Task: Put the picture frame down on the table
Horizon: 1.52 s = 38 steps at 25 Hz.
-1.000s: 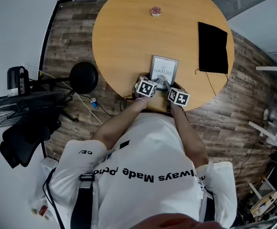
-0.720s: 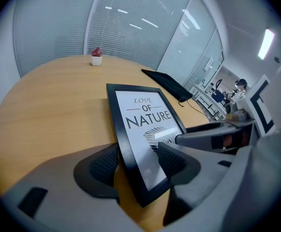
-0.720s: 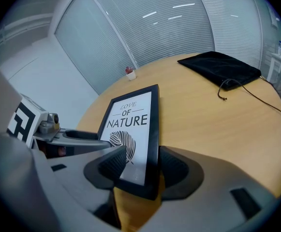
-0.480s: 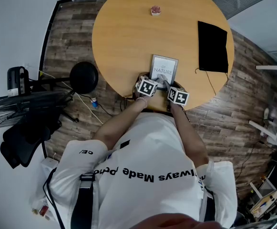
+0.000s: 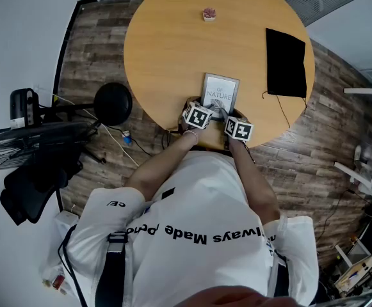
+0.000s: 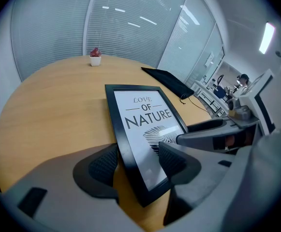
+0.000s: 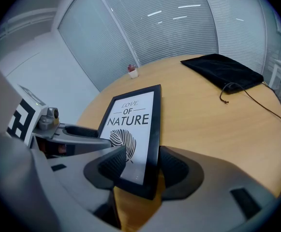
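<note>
At the table [image 5: 166, 43] edge the picture frame [image 5: 220, 93] lies flat, left gripper [image 6: 138, 163] and right gripper [image 7: 139, 166] parted astride it, seemingly released.

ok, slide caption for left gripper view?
Black picture frame on round wooden table, near corner between jaws of open left gripper.

It is bright in here. A ceiling light [image 6: 266, 36] glows at 2 o'clock, and the glass wall [image 6: 130, 23] shines at 12. Soft shadows lie on the table [image 6: 48, 115] near 7 o'clock. Edges bend round and go dark.
</note>
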Motion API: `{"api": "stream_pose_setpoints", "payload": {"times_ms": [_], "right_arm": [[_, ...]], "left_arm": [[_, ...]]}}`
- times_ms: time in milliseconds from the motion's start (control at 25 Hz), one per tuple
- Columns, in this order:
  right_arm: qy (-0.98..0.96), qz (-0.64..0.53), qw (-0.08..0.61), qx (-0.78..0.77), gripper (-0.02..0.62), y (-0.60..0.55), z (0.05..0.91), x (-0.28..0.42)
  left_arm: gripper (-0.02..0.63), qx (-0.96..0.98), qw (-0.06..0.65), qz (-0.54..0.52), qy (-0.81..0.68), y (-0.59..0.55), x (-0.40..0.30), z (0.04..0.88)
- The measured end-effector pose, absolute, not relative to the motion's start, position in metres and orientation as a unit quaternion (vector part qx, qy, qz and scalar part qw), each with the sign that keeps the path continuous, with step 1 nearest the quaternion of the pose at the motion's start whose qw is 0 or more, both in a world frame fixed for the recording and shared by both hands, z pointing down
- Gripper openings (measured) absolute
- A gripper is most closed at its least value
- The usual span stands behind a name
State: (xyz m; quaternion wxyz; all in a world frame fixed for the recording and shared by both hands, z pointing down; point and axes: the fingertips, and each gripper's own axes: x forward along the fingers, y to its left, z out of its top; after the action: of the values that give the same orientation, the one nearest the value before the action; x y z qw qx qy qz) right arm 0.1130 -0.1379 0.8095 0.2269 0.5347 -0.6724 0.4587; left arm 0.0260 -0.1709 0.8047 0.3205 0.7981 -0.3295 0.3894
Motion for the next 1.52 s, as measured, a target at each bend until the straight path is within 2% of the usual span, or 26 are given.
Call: {"api": "stream_pose_setpoints", "payload": {"times_ms": [1520], "right_arm": [[-0.678,0.451,0.232,0.533,0.241,-0.1385,0.8068,0.1085]], "left_arm": [[0.261,0.801,0.297,0.399,-0.334,-0.1693,0.0225,0.8069]]}}
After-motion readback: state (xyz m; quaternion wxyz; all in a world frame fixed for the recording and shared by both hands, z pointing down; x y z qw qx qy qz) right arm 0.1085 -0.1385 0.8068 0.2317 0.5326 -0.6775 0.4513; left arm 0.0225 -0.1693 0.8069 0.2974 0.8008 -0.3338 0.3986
